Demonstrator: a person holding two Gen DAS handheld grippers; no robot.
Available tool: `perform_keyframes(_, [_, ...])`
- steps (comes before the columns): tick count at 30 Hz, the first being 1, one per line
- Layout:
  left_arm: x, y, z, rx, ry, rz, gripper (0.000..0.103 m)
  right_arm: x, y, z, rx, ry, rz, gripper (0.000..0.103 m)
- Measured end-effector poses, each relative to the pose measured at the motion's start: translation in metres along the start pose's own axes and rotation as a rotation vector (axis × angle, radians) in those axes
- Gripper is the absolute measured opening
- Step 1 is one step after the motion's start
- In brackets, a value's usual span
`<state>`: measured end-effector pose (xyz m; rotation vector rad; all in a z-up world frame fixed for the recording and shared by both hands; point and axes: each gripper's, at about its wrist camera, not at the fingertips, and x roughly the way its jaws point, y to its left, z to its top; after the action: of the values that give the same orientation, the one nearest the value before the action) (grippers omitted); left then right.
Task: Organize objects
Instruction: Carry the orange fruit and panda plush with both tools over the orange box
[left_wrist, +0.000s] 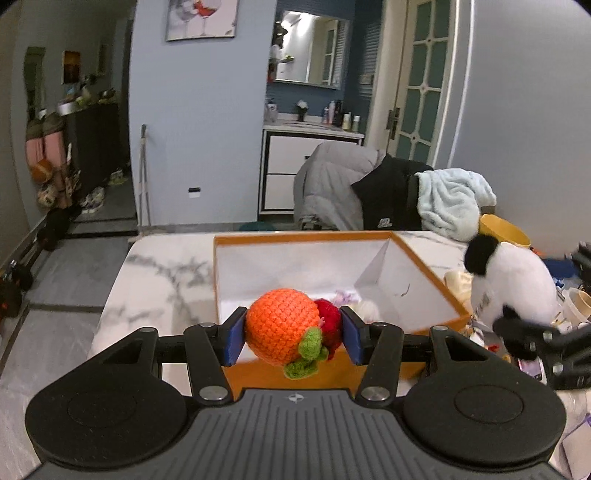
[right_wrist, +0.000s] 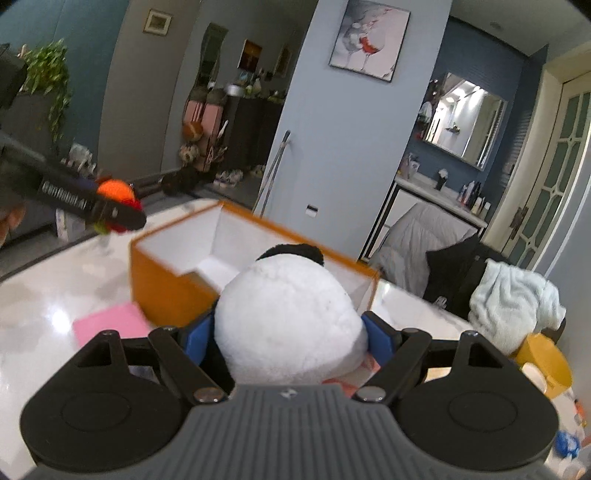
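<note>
My left gripper (left_wrist: 291, 334) is shut on a crocheted orange and red fruit toy (left_wrist: 282, 325) with green leaves, held above the near edge of an orange box (left_wrist: 424, 269) with a white inside. Small pale items (left_wrist: 364, 304) lie in the box. My right gripper (right_wrist: 290, 338) is shut on a white and black panda plush (right_wrist: 290, 314), held just short of the box (right_wrist: 162, 280). The plush also shows at the right of the left wrist view (left_wrist: 513, 284). The left gripper with the fruit toy (right_wrist: 114, 192) shows at the left of the right wrist view.
The box stands on a white marble table (left_wrist: 159, 288). A pink pad (right_wrist: 110, 325) lies beside the box. A yellow bowl (right_wrist: 546, 362), cups and clutter (left_wrist: 576, 302) sit at the table's right. Chairs with jackets and a light blue towel (left_wrist: 450, 199) stand behind.
</note>
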<state>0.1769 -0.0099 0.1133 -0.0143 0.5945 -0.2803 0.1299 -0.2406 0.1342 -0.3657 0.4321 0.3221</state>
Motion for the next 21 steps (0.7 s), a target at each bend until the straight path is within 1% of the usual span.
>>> perform_keyframes(4, [0.014, -0.008, 0.019, 0.041, 0.003, 0.003, 0.061, 0.013, -0.020, 0.030, 0.035, -0.008, 0.025, 0.083])
perform_keyframes(9, [0.036, -0.011, 0.041, 0.045, 0.010, -0.017, 0.061, 0.037, -0.032, 0.060, 0.055, 0.001, 0.037, 0.083])
perform_keyframes(11, [0.047, -0.011, 0.045, 0.034, 0.028, -0.025, 0.061, 0.051, -0.036, 0.069, 0.079, 0.015, 0.046, 0.083])
perform_keyframes(14, [0.069, -0.011, 0.047, 0.037, 0.059, -0.015, 0.061, 0.075, -0.040, 0.077, 0.116, 0.043, 0.049, 0.083])
perform_keyframes(16, [0.082, -0.009, 0.045, 0.026, 0.083, -0.024, 0.061, 0.092, -0.041, 0.080, 0.136, 0.066, 0.041, 0.083])
perform_keyframes(19, [0.106, -0.005, 0.042, 0.010, 0.127, -0.031, 0.061, 0.120, -0.043, 0.080, 0.170, 0.108, 0.027, 0.083])
perform_keyframes(21, [0.120, -0.004, 0.040, 0.015, 0.148, -0.018, 0.061, 0.138, -0.047, 0.079, 0.200, 0.140, 0.022, 0.083])
